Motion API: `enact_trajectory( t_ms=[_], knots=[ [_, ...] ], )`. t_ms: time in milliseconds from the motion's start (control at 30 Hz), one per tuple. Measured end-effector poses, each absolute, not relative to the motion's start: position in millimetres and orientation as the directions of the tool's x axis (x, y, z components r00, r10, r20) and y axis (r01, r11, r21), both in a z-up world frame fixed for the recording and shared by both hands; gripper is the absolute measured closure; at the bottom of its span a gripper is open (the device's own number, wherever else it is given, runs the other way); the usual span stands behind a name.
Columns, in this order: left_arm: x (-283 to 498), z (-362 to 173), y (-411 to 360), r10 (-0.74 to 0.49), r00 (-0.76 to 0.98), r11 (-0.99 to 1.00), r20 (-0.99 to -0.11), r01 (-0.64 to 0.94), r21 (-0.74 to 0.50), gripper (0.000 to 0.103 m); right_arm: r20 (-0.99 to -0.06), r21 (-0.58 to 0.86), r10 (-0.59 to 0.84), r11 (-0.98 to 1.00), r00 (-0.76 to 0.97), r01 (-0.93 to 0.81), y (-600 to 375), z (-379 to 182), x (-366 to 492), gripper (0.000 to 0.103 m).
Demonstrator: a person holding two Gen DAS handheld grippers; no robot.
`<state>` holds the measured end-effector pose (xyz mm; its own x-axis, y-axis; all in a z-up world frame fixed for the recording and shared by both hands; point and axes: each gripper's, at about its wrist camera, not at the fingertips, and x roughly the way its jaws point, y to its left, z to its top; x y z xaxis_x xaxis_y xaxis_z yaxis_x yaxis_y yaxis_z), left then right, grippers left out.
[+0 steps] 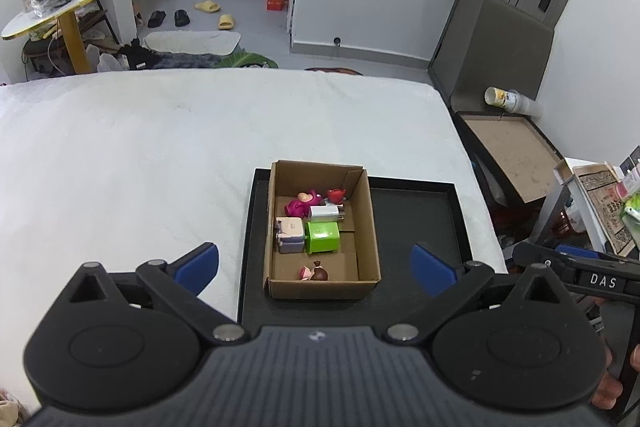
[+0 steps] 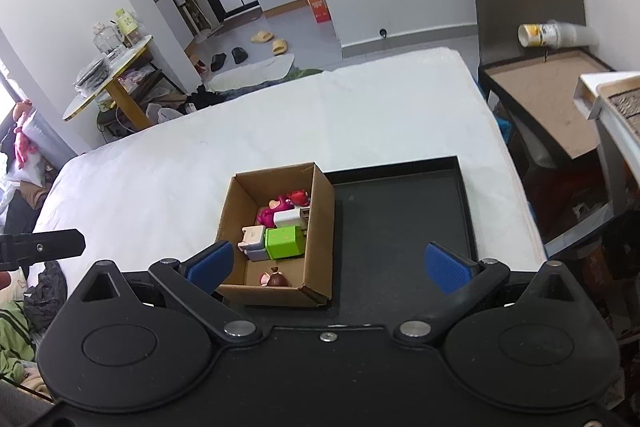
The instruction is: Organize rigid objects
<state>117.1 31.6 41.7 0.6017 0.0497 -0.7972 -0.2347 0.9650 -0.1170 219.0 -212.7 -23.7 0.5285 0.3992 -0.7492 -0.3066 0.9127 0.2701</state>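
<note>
An open cardboard box [image 1: 366,219] [image 2: 320,211] stands on the left part of a black tray [image 1: 416,219] [image 2: 400,211] on the white bed. Inside lie a green cube [image 1: 322,236] [image 2: 285,242], a white plug adapter [image 1: 324,213] [image 2: 291,217], a pale lilac charger [image 1: 289,234] [image 2: 253,242], a magenta bear figure [image 1: 302,205] [image 2: 274,209], a small red figure [image 1: 336,194] [image 2: 299,197] and a little brown and pink figure [image 1: 314,273] [image 2: 274,279]. My left gripper [image 1: 316,269] hangs open above the box's near end, holding nothing. My right gripper [image 2: 330,267] is open too, empty, over the box's near right corner.
The tray's right half [image 2: 404,223] is bare. The white bed [image 1: 160,147] stretches to the left and beyond. A low dark side table [image 1: 508,147] with a tipped stack of cups [image 1: 508,99] stands right of the bed. The right tool's arm [image 1: 592,279] shows at the left view's edge.
</note>
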Motion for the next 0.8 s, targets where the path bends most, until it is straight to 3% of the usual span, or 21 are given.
enact_trajectory(
  t_ms=[800],
  knots=[
    [54, 60, 15, 0.025, 0.653, 0.97, -0.757, -0.199, -0.14, 0.001, -0.708, 0.196, 0.359, 0.927, 0.609, -0.319, -209, 12, 163, 0.0]
  ],
)
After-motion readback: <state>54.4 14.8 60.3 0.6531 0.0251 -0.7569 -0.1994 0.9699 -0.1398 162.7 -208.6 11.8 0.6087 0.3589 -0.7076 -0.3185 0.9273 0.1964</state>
